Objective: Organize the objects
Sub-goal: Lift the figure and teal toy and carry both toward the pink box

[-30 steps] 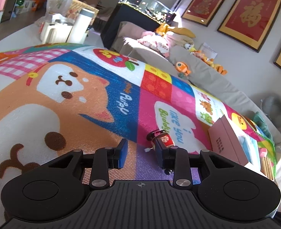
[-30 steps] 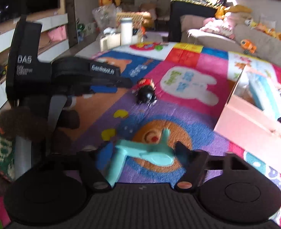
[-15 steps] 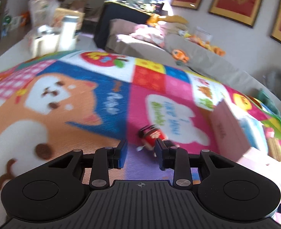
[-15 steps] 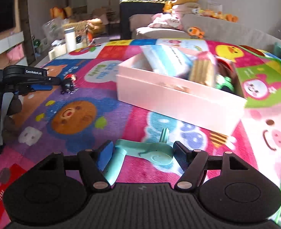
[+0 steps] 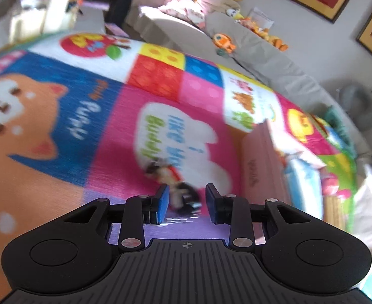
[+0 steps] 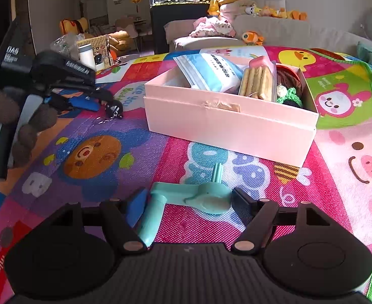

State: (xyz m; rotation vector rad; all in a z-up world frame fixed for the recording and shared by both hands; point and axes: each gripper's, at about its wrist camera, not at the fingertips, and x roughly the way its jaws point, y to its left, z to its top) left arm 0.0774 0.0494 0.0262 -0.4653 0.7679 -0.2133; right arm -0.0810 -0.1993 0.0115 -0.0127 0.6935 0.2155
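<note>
since a second ago your right gripper [image 6: 187,198] has swung away from the small toy and now faces the pink box [image 6: 226,121], while your left gripper [image 5: 186,204] has closed in until the little red-and-black toy [image 5: 178,190] sits between its blue pads; largest first: the play mat [image 6: 100,157] carries everything; the pink box stands on it ahead of your right hand, already holding a blue-and-white pouch [image 6: 211,72], a packet of biscuit sticks [image 6: 256,78] and some brown and green knitted things [image 6: 287,86] at its far end; your right gripper is clamped on the teal toy hair dryer [image 6: 196,195], held across the jaws with its handle slanting down to the left; your left gripper's jaws are spread, with gaps on both sides of the small toy, which lies on the mat near the box's left wall; the left view is smeared, so the toy's pose is hard to read; the risk as i judge it: close while your hand is moving and a pad may knock the toy aside; the dryer, gripped off-centre, could also twist as you lift it over the box wall.
</note>
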